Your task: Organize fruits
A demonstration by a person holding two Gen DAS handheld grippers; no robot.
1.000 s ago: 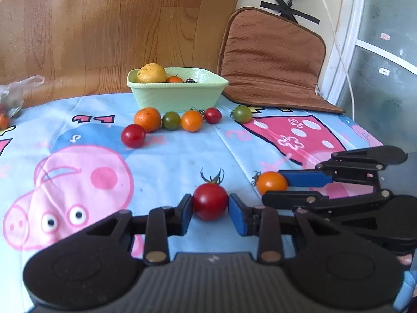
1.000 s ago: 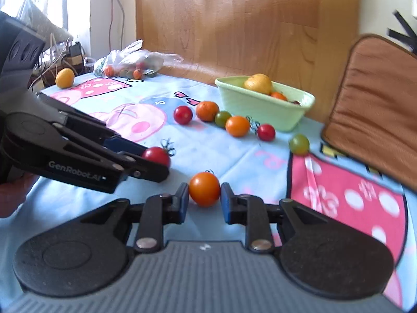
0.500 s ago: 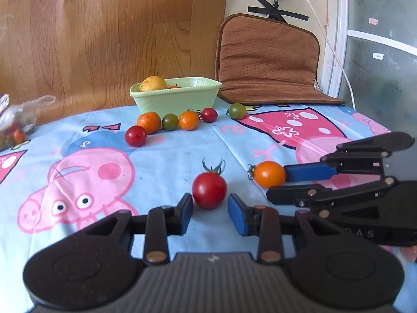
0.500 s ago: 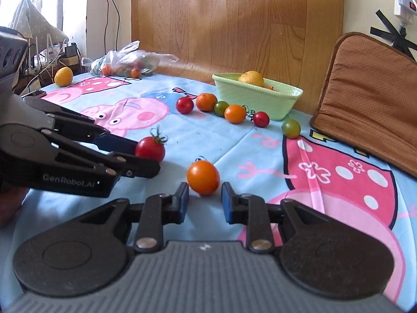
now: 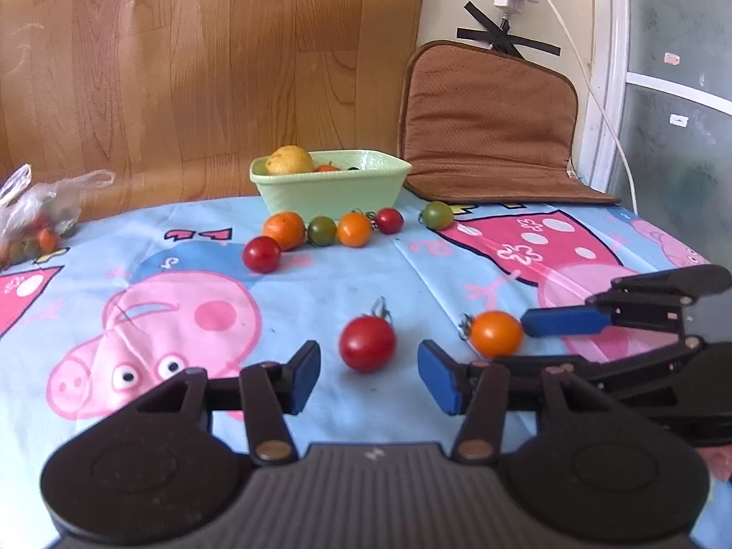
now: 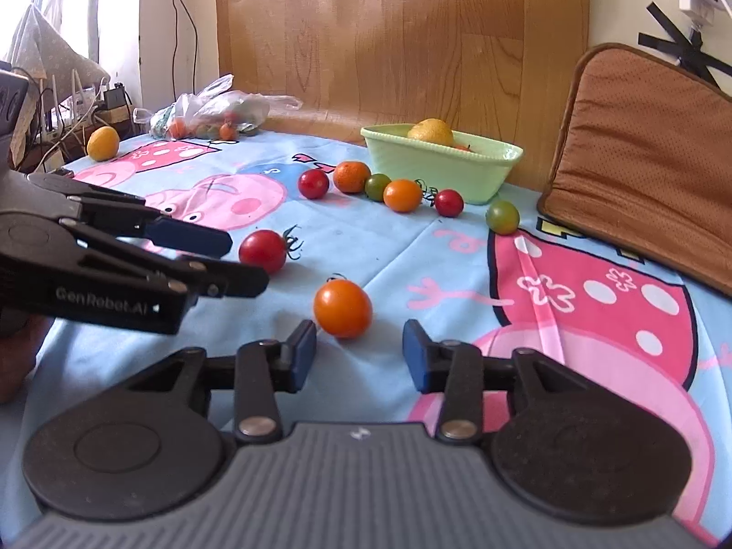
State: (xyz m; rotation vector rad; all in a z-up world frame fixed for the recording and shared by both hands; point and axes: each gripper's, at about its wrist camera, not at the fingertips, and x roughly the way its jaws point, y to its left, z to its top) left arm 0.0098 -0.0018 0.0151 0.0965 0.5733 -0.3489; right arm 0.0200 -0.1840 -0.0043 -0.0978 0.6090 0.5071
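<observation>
A red tomato (image 5: 367,343) with a green stem lies on the cartoon tablecloth just ahead of my open left gripper (image 5: 368,377), untouched. It also shows in the right wrist view (image 6: 262,250). An orange tomato (image 6: 342,308) lies on the cloth just ahead of my open right gripper (image 6: 359,354); in the left wrist view the orange tomato (image 5: 496,333) sits at the right gripper's fingertips. A pale green bowl (image 5: 329,190) at the back holds a yellow fruit (image 5: 290,160) and small tomatoes.
Several red, orange and green tomatoes (image 5: 322,230) lie in a row in front of the bowl. A plastic bag of fruit (image 5: 32,219) lies far left. A brown cushion (image 5: 489,123) leans at back right. A yellow fruit (image 6: 103,143) sits near the far left edge.
Both grippers were shut on their tomatoes a second ago; both have opened wide and drawn back. The red and orange tomatoes now rest free on the cloth.
</observation>
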